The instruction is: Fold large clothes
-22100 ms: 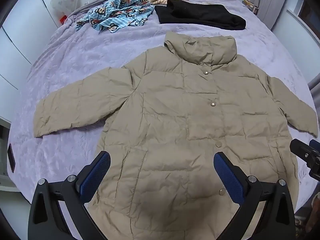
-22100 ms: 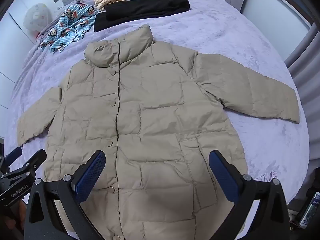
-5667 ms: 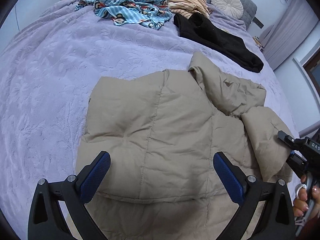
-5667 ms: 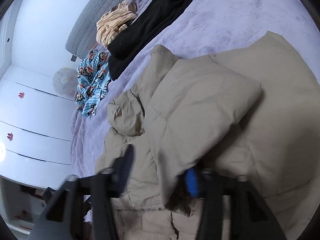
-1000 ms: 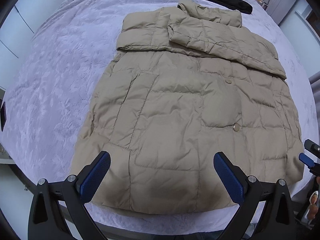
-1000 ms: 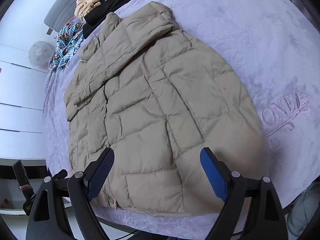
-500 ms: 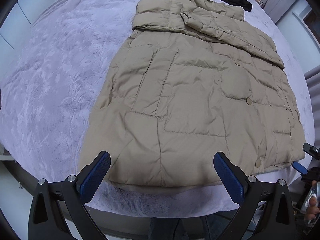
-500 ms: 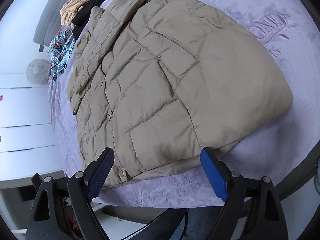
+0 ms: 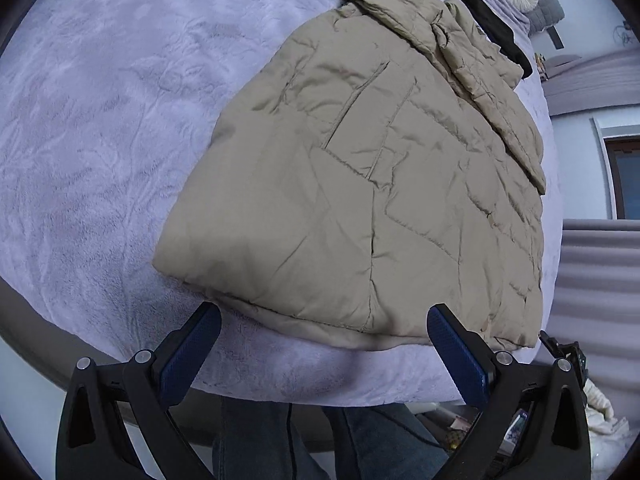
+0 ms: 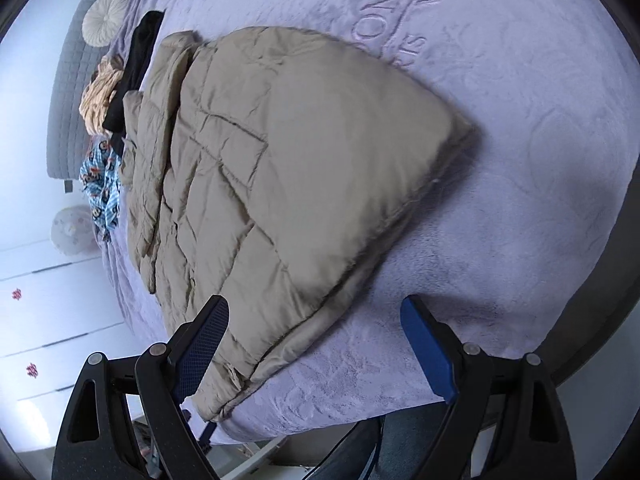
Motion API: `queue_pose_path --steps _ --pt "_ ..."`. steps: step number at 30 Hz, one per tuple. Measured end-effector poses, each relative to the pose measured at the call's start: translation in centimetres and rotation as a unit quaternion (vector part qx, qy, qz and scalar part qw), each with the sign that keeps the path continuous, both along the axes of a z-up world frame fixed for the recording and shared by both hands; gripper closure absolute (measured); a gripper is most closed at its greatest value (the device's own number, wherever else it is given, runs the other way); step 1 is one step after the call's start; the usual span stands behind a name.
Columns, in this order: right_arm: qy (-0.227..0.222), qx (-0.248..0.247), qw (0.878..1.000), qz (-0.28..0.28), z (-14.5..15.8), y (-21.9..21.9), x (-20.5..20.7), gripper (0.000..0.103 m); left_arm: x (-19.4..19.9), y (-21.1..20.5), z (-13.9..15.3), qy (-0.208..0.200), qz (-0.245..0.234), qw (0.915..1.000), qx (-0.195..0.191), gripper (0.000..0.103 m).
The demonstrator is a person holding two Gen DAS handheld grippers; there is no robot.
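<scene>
A beige puffer jacket (image 9: pixel 372 168) lies flat on the lilac bedspread (image 9: pixel 100 100), both sleeves folded in across its chest, its hem at the near bed edge. It also shows in the right wrist view (image 10: pixel 280 168). My left gripper (image 9: pixel 320 354) is open and empty, low at the bed edge just below the hem's left part. My right gripper (image 10: pixel 316 346) is open and empty, at the hem's right part, its left finger (image 10: pixel 200 344) against the jacket's corner. A bit of the right gripper (image 9: pixel 566 356) shows at the far right of the left wrist view.
A black garment (image 10: pixel 138 68), a yellow striped one (image 10: pixel 100 98) and a blue cartoon-print one (image 10: pixel 100 192) lie near the grey headboard (image 10: pixel 66 92). A round cushion (image 10: pixel 105 16) lies there too. The person's jeans (image 9: pixel 256 436) show below the bed edge. White drawers (image 10: pixel 48 320) stand at left.
Both grippers have dropped lower and closer to the jacket's hem at the bed edge, tilting outward. The jacket has not moved. Both stay open.
</scene>
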State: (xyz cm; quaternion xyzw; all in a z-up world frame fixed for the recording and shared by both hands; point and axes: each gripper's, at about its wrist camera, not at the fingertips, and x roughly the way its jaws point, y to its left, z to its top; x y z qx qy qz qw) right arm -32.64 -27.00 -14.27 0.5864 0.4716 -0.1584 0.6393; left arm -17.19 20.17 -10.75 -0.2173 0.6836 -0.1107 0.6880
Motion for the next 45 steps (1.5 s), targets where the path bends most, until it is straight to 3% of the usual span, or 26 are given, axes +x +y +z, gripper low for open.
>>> queue_pose_path --steps 5,11,14,19,22,23,25,27,28,37,45 --pt "0.002 0.028 0.998 -0.052 -1.5 -0.8 -2.1 0.013 0.2 -0.7 -1.8 0.018 0.009 0.9994 -0.027 0.0" --pt "-0.02 0.045 0.995 -0.083 -2.4 -1.0 -2.3 0.013 2.4 -1.9 -1.9 -0.001 0.051 0.9967 -0.063 0.002" --pt "-0.03 0.051 0.993 -0.102 -2.6 -1.5 -2.3 0.013 3.3 -2.5 -1.7 -0.007 0.052 0.9967 -0.062 0.021" --pt "-0.069 0.057 0.988 -0.129 -2.0 -2.7 -1.9 0.013 4.1 -3.1 -1.8 -0.005 0.023 0.9995 -0.023 0.077" --pt "-0.058 0.071 0.987 -0.134 -2.6 -3.3 -1.3 0.013 4.2 -2.3 -1.4 -0.009 0.029 0.9992 -0.028 0.088" --pt "-0.055 0.077 0.986 -0.138 -2.9 -3.4 -1.2 0.014 4.3 -2.1 -0.9 -0.014 0.033 0.9989 -0.029 0.089" --pt "-0.052 0.092 0.984 -0.141 -3.2 -3.7 -0.9 0.029 4.3 -1.7 0.2 -0.028 0.037 0.9983 -0.035 0.089" --pt "-0.042 0.092 0.987 -0.125 -3.1 -4.2 -0.1 0.085 4.7 -2.0 1.6 -0.048 0.031 0.9979 -0.031 0.089" --pt "-0.044 0.092 0.988 -0.113 -2.9 -4.5 0.4 0.089 5.0 -2.1 2.5 -0.058 0.029 0.9975 -0.029 0.089" --pt "-0.108 0.02 0.994 0.016 4.4 -6.9 8.4 0.093 10.5 -3.7 11.0 -0.163 0.035 0.9855 -0.034 0.089" --pt "-0.179 -0.065 0.973 0.129 12.6 -10.3 19.6 0.094 19.2 -6.6 16.4 -0.242 0.065 0.9682 0.008 0.089"
